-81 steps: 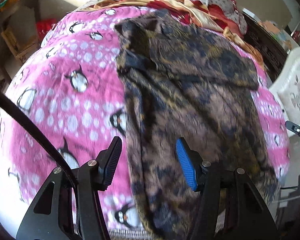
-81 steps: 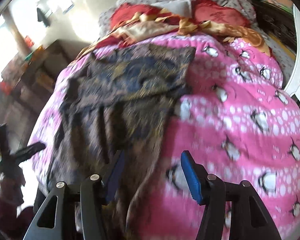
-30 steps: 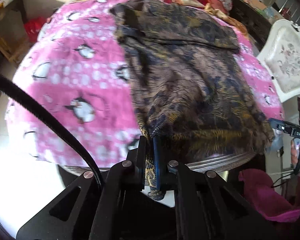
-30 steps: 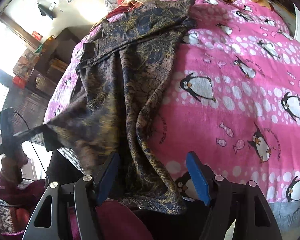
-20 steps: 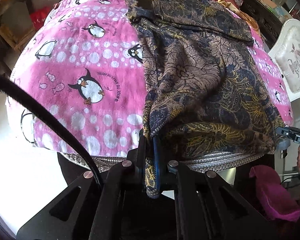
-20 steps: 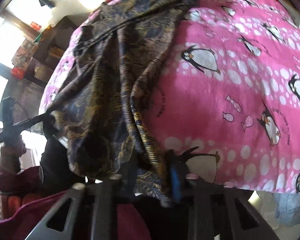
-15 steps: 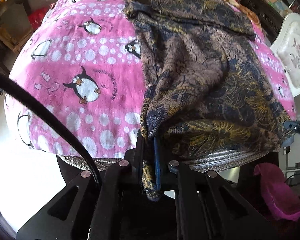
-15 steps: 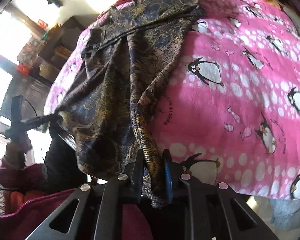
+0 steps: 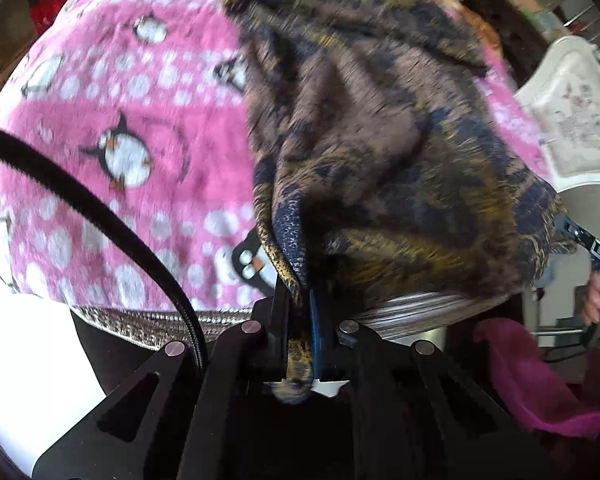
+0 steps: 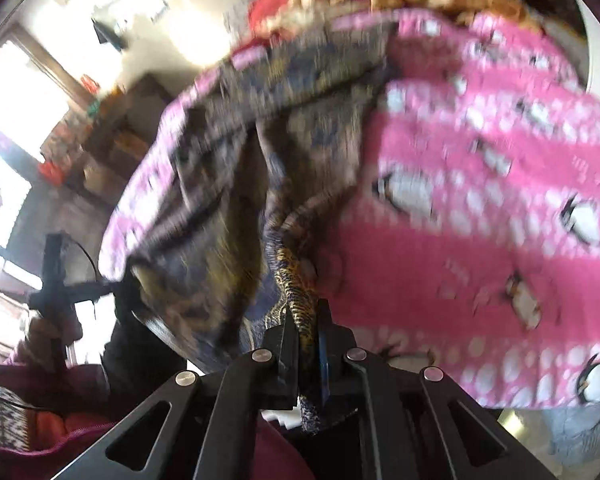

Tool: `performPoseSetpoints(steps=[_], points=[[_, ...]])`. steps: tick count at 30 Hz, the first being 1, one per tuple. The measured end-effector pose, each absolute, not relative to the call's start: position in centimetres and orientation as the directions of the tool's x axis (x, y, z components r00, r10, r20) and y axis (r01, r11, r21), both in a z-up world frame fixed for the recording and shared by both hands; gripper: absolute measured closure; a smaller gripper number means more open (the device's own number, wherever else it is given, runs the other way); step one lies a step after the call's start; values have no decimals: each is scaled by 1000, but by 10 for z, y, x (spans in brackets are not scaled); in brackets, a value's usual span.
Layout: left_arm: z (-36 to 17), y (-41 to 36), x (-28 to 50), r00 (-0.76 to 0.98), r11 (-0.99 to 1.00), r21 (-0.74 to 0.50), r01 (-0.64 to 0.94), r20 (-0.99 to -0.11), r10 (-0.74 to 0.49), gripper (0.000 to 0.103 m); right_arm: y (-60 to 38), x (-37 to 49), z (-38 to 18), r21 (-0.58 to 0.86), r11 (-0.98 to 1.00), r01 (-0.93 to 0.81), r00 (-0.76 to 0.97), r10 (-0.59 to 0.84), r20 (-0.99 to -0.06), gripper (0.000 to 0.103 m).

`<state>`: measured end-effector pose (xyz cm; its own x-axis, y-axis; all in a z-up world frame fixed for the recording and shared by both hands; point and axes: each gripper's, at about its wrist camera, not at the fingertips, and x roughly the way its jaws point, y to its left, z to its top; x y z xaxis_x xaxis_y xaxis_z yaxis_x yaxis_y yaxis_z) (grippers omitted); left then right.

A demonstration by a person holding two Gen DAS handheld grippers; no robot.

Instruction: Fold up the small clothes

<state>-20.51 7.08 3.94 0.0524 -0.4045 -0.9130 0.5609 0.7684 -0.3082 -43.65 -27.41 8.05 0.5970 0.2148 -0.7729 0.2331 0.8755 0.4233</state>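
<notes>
In the left wrist view, the left gripper [image 9: 300, 316] is clamped on a hem corner of the brown patterned garment [image 9: 372, 128], spread over the pink penguin blanket [image 9: 112, 120]; a white chair [image 9: 576, 120] is seen beyond. In the right wrist view, the right gripper [image 10: 308, 344] is closed on the opposite corner; a black cable [image 10: 88, 264] is seen left.

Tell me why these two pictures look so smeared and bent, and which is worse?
Right wrist view: heavy motion blur smears the pink penguin blanket and patterned garment; window glare washes out the left. Left wrist view: milder blur, blown-out white floor at lower left. Both curve at the edges from the fisheye lens; each claw's own frame stays sharp.
</notes>
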Motion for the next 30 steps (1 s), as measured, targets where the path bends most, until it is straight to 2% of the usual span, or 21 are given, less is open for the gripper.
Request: performPoseSetpoints(steps=[7,10,15,18,21,23,24,25,26,30], points=[[110,103,-188,142,723,-424,546,-803,-578,97,-303,-451,142,664,735,139,794,318,-519,98],[123,107,-176,191,735,-431,524,-781,-595,97,-310,-440,153,673,725,148,812,299,-501,99],[125,100,-171,219,754,-386,532,-797,-563,97,-313,-417,154,625,760,177,791,269,-550,101],[117,92,-171,213,755,-358,550,-813,-542,97,-311,-409,148,547,812,202,750,231,-620,101],[108,86,-169,219,763,-330,556,-828,-517,97,-301,-399,126,461,860,220,631,235,-739,100],[102,88,-166,209,769,-334,545,-834,-510,97,-292,-398,109,412,881,231,557,228,-799,95],[99,89,-165,204,774,-336,537,-838,-506,97,-288,-399,99,392,890,234,520,227,-824,85],[96,89,-164,201,777,-336,532,-842,-501,97,-283,-402,87,381,893,240,478,233,-847,66],[94,89,-163,198,780,-335,529,-845,-497,97,-281,-405,80,383,891,244,457,242,-856,59],[91,90,-164,191,782,-331,527,-851,-489,97,-276,-421,48,384,883,272,371,272,-888,57]])
